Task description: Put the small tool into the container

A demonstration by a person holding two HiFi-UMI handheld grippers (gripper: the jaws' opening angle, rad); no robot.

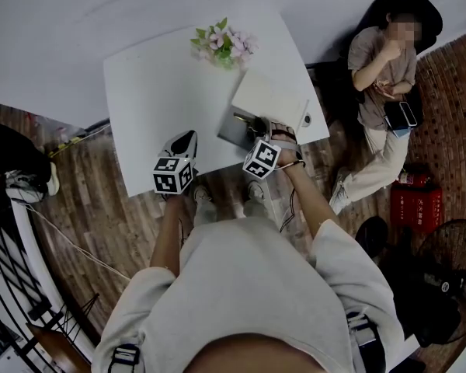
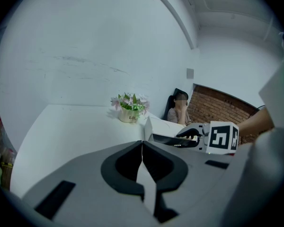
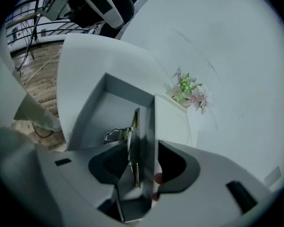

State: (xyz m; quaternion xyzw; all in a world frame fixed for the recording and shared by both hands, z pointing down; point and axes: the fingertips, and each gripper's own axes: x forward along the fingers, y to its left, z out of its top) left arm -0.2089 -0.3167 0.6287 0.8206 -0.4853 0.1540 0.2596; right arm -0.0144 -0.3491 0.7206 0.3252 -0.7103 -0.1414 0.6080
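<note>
Plainly at work over a white table (image 1: pixel 155 92), a gripper in either hand.

On the right side: right gripper (image 3: pixel 143 150) tipped down over the near corner of an open grey container (image 3: pixel 125 86), with its white lid (image 3: pixel 173 122) open just beside it, on the side toward the flowers (image 1: pixel 221 43). Jaws roughly half open, parted wider than the small tool (image 3: pixel 135 145) between them, so not clamped on it. Tool thin, flat and metal, seen edge-on and upright, close against the right-hand jaw and clear of the left-hand one, with a shiny curved piece jutting from it to the left, above the container's floor. Cannot tell whether its lower end rests on that floor, on the wall or on nothing.

On the left side: left gripper (image 2: pixel 142 148) apart from the container, over bare tabletop near the front edge. Jaws pressed together along their whole length — nothing in them.

Beyond the table's right corner: a seated person (image 1: pixel 384 76) on the wooden floor (image 1: pixel 85 185), well apart from both grippers.
</note>
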